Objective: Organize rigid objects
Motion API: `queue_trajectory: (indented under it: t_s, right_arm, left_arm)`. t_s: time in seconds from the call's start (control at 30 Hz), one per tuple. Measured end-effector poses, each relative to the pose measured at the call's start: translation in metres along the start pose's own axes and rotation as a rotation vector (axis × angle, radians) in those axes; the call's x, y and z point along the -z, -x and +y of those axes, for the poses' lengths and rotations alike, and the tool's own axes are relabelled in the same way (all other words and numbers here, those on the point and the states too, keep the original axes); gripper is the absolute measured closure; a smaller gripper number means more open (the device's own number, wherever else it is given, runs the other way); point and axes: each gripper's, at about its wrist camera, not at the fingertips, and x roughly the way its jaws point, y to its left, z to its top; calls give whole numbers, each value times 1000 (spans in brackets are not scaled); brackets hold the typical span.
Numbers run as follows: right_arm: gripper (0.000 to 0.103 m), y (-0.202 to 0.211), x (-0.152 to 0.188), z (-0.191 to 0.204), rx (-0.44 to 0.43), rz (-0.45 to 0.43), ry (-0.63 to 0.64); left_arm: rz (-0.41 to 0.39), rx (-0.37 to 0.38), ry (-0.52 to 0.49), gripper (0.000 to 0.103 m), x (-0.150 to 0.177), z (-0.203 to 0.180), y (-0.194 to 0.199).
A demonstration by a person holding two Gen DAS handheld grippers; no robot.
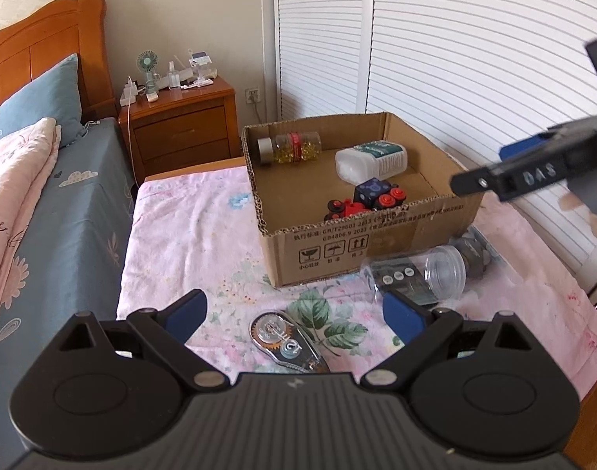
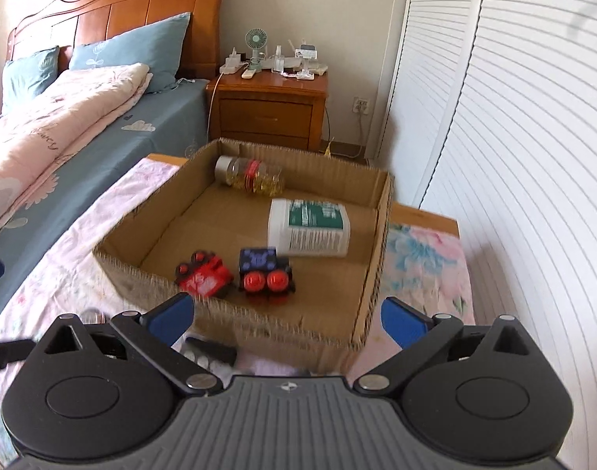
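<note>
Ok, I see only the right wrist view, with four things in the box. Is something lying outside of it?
Observer: Yes. A tape dispenser lies on the cloth in front of the box.
Operator: Does the left gripper hold it?
Observer: No. The left gripper is open, and the dispenser shows between its fingers, not gripped.
Operator: Anything more?
Observer: A clear jar lies on its side against the box's near wall.
</note>
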Motion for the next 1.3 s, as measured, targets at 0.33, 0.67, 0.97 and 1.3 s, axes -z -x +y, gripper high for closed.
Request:
queue_trajectory:
  t_s: [0.33, 0.67, 0.97, 1.3]
  right_arm:
    - [0, -7, 50, -18, -51, 54, -26]
    - [0, -32, 58, -32, -152, 61, 32]
    - [0, -63, 45, -47, -275, 86, 82]
    - [0, -71, 49, -57, -373, 136, 50]
  left_arm:
    - [25, 3, -13, 7, 4, -8, -3]
    - [62, -9, -27, 7, 3, -20, -11]
    - [93, -37, -21, 7, 0, -25, -18]
    - [111, -37, -19, 7, 0, -27, -23]
